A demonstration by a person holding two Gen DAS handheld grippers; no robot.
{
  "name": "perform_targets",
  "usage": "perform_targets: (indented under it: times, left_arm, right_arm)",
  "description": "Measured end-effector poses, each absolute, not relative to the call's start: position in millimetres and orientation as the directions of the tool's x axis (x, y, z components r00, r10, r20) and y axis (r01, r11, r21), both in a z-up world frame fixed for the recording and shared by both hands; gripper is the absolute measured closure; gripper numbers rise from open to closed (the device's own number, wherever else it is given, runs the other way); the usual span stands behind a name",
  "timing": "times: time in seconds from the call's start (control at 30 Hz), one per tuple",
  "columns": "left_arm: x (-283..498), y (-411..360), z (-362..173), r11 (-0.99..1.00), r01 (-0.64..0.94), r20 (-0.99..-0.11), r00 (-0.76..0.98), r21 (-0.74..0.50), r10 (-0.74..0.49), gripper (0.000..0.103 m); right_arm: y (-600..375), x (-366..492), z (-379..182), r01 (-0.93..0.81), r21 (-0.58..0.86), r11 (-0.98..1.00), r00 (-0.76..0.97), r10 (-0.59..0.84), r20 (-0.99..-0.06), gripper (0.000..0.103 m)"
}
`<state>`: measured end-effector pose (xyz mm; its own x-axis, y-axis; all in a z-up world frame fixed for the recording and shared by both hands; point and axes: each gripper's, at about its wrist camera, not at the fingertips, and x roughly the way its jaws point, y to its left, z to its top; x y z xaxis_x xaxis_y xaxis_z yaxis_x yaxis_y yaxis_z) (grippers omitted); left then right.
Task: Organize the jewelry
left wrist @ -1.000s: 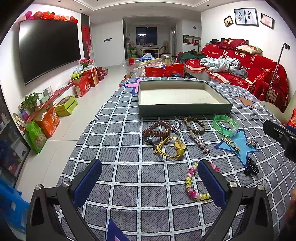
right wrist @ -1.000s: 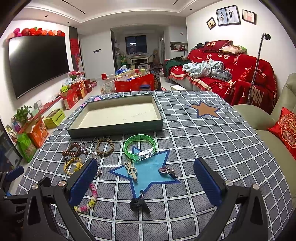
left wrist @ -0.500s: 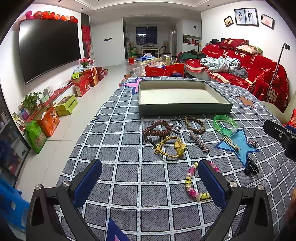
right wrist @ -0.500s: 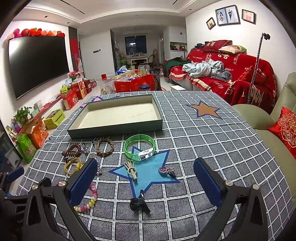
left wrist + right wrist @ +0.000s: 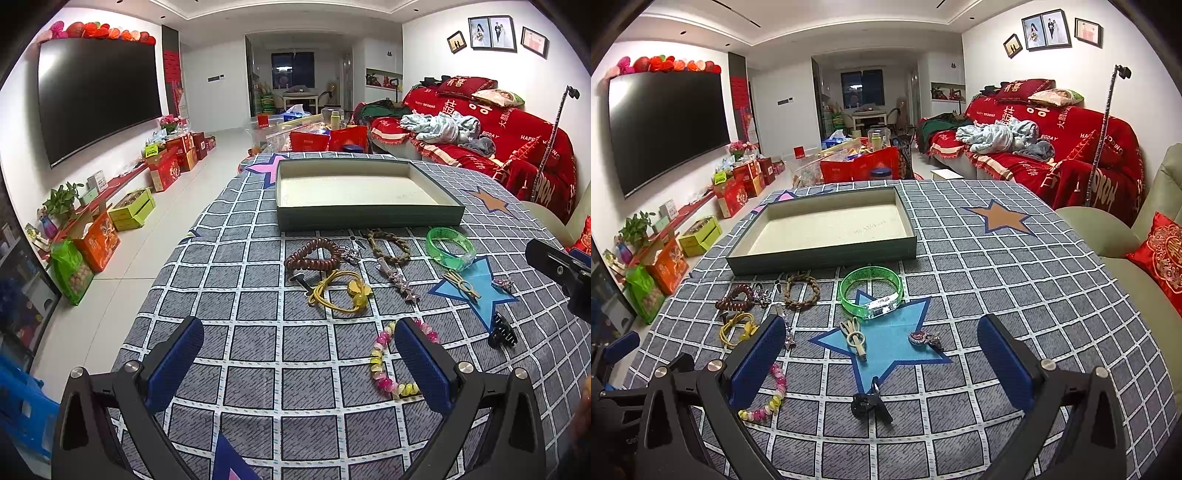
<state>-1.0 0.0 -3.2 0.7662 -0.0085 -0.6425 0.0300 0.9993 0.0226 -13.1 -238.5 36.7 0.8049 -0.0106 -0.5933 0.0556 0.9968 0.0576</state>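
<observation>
Both grippers hover over the checked tablecloth [image 5: 258,354], jaws wide apart, nothing between them.

Left gripper [image 5: 299,362]: the pink-and-yellow bead bracelet [image 5: 384,363] lies flat on the cloth just inside the right finger [image 5: 421,365], which covers part of it. Further out, ahead of the jaws: yellow hair tie [image 5: 340,291] and brown bead bracelet [image 5: 312,255]. Braided bracelet [image 5: 390,245], crystal clip [image 5: 399,280] and green bangle [image 5: 450,248] sit ahead and to the right.

Right gripper [image 5: 881,360]: the black claw clip [image 5: 868,404] lies on the cloth between the fingers, near the centre line and close to the camera. Ahead of it, on the blue star patch [image 5: 890,343]: beige hair clip [image 5: 855,338] and a small pink brooch [image 5: 923,338], apart from each other. Green bangle [image 5: 870,297] overlaps the star's far tip.

The green tray [image 5: 827,254] sits beyond all the jewelry, with nothing inside it. All pieces lie on the cloth on the near side of the tray, none touching either gripper as far as I can tell.
</observation>
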Motion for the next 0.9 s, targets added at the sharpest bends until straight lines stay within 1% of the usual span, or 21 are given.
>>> perform_targets:
  times: [0.6, 0.9]
  left_arm:
    - [-0.6, -0.1, -3.2, 0.999, 0.031, -0.644, 0.765, 0.022, -0.009, 0.0]
    - [0.4, -0.5, -6.9, 0.999, 0.042, -0.657, 0.754, 0.01, -0.025, 0.0]
  right_arm:
    - [-238.7, -12.8, 35.8, 0.055, 0.058, 0.997, 0.804, -0.01, -0.594, 0.0]
    - [-236.9, -11.0, 33.5, 0.053, 0.053, 0.997, 0.786, -0.009, -0.619, 0.0]
